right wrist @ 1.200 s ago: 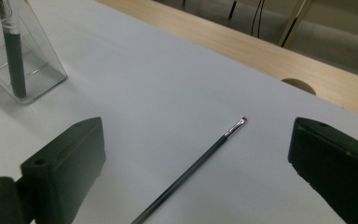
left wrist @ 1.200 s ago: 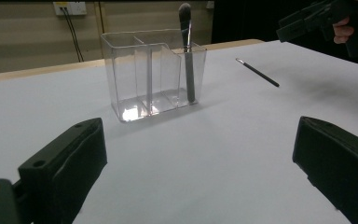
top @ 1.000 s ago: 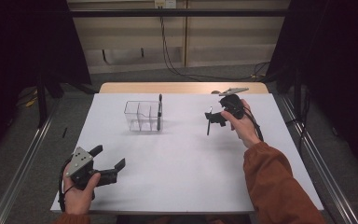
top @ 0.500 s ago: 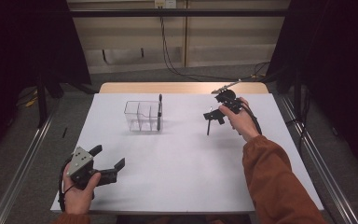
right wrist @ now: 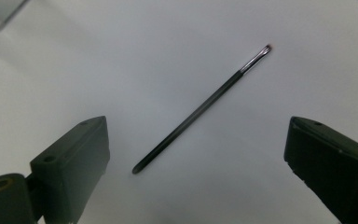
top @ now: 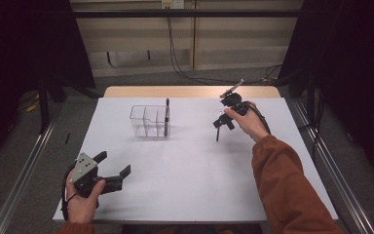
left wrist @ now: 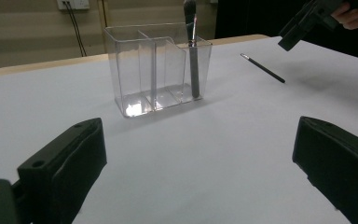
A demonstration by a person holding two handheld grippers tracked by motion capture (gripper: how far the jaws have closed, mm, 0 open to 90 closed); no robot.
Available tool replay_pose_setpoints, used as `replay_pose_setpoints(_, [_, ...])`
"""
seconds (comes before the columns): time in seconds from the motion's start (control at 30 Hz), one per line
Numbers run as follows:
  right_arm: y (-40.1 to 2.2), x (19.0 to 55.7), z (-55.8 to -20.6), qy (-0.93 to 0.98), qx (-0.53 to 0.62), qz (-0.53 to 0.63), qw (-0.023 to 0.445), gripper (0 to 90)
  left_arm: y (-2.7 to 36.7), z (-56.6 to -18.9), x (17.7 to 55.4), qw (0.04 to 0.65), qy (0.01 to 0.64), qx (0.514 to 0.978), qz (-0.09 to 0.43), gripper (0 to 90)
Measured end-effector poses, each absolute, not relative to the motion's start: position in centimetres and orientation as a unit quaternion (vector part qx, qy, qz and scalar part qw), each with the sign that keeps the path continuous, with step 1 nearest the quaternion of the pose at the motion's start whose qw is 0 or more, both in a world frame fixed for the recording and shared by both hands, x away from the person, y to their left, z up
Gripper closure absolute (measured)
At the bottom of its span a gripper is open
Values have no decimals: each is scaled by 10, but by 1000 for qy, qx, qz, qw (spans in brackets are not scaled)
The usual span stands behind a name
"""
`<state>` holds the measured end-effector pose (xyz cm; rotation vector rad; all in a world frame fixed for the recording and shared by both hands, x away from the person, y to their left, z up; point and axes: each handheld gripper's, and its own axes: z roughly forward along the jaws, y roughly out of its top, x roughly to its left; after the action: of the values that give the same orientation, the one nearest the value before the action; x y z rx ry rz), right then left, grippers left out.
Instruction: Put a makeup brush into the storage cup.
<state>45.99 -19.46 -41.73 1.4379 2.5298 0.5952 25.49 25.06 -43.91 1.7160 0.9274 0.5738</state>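
Evidently light, stiff and thin, the slim brush (right wrist: 200,109) lies flat on the white worktop (right wrist: 121,42) mid-frame between the spread jaws of the right hand-held gripper (right wrist: 196,163), best pinched across its dark mid-handle, where it may roll.

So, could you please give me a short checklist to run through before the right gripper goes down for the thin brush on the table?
1. Right gripper open: ok, its fingers stand wide apart in its own view.
2. Thin brush between those fingers: ok, it lies flat on the white table, slanted across the gap.
3. Space around the brush: ok, nothing touches it.
4. Clear organizer upright: ok, with one dark brush standing in an end compartment.
5. Free compartments: ok, the others look empty.
6. Left gripper out of the way: ok, open, near the front table edge.
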Motion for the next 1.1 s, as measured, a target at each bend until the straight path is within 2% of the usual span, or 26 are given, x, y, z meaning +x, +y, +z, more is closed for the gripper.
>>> replay_pose_setpoints(0.37, [-181,471,-431,872,473,117,46,74,251,-440,255,526,389,719,237,28])
replay_pose_setpoints(0.6, [-181,474,-441,870,484,88,40,79,251,-439,255,525,387,719,239,30])
replay_pose_setpoints(0.7, [-182,476,-440,866,490,93,38,124,251,-439,255,526,386,719,238,30])
replay_pose_setpoints(0.87, [-176,474,-443,869,485,90,30,258,250,-439,255,525,385,721,238,30])
replay_pose_setpoints(1.1, [-173,476,-442,864,493,92,32,296,251,-440,255,526,387,720,238,30])
